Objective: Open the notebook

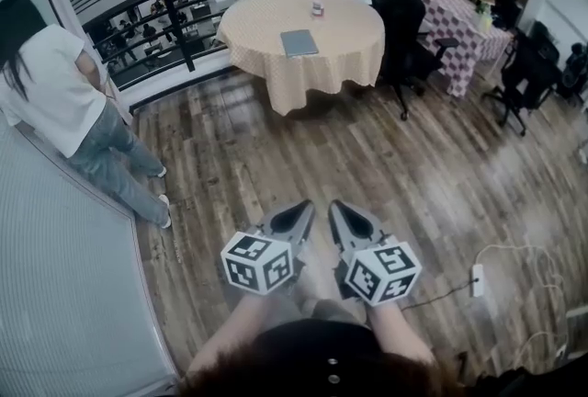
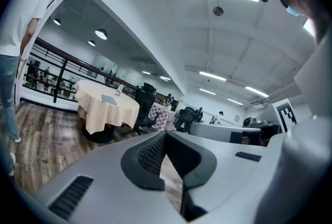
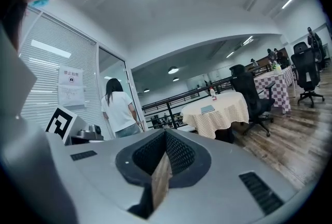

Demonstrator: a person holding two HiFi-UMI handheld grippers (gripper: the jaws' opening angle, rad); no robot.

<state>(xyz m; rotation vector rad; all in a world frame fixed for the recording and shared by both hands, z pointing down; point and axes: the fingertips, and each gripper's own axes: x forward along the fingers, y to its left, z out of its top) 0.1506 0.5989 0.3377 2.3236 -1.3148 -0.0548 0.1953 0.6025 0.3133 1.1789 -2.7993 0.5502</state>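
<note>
A closed grey-blue notebook (image 1: 299,42) lies flat on a round table with a beige checked cloth (image 1: 262,28), far across the wooden floor. Small and distant, the notebook (image 2: 109,99) also appears in the left gripper view, and the right gripper view shows the notebook (image 3: 207,109) as well. My left gripper (image 1: 296,217) and right gripper (image 1: 349,219) are held side by side close to my body, aimed toward the table and well short of it. Each is shut with nothing in it: the left gripper (image 2: 166,135) and the right gripper (image 3: 166,132) have their tips meeting.
A small bottle (image 1: 318,7) stands at the table's far side. Black office chairs (image 1: 404,28) and a purple checked table (image 1: 469,23) lie to the right. A person in a white shirt (image 1: 50,92) stands left by a black railing (image 1: 175,14). A power strip (image 1: 477,279) lies on the floor at right.
</note>
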